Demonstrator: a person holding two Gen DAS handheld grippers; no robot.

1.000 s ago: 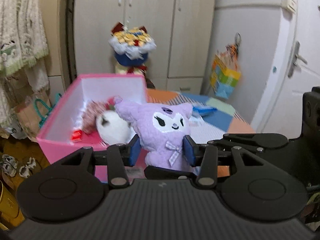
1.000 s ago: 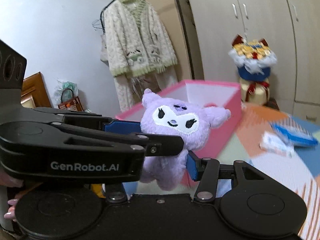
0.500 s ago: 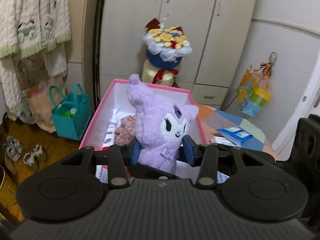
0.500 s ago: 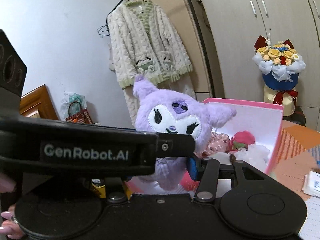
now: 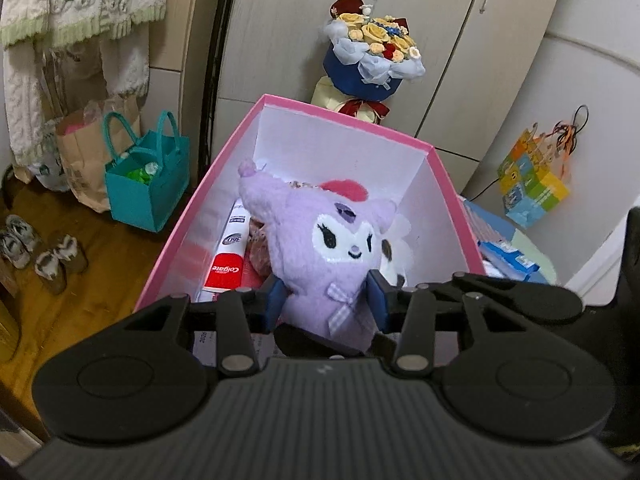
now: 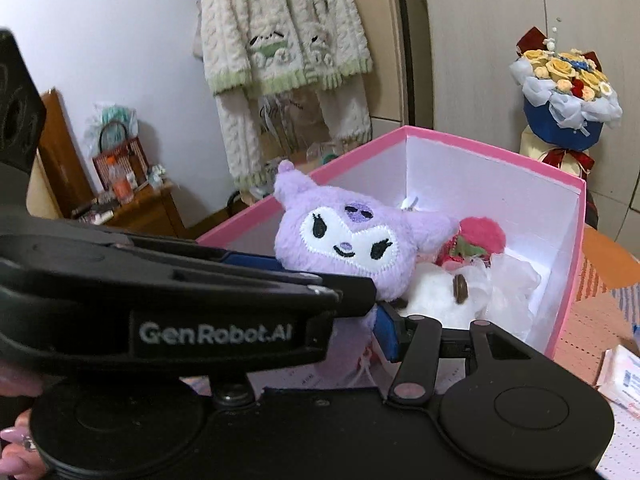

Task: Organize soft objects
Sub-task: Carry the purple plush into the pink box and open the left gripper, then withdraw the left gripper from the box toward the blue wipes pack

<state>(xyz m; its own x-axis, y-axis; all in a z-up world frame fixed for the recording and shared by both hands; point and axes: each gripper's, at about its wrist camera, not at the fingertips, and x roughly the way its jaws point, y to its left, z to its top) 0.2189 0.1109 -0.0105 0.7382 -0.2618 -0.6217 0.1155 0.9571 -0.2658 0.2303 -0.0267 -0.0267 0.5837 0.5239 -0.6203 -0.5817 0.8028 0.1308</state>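
Purple plush (image 5: 332, 264) upright between both claws, directly above pink box (image 5: 448, 184). Left claw (image 5: 326, 306) pinches its body, jaws just eased wider. Right claw (image 6: 372, 312) grip hidden, can't tell.

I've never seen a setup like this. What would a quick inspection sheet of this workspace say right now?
Surface: patchwork cover under the box.
Job's things: purple plush held above the open pink box; white plush, red plush and toothpaste carton lie inside.
Clutter: blue packets beside the box.
Grippers: left gripper pads press the purple plush's body, jaws have just been opening; right gripper jaws also just opening, plush's lower body between them, grip unclear.
Cables: thin dark cord hangs by the colourful bag.
Surroundings: wardrobe, flower bouquet, knitted cardigan, teal bag, shoes.
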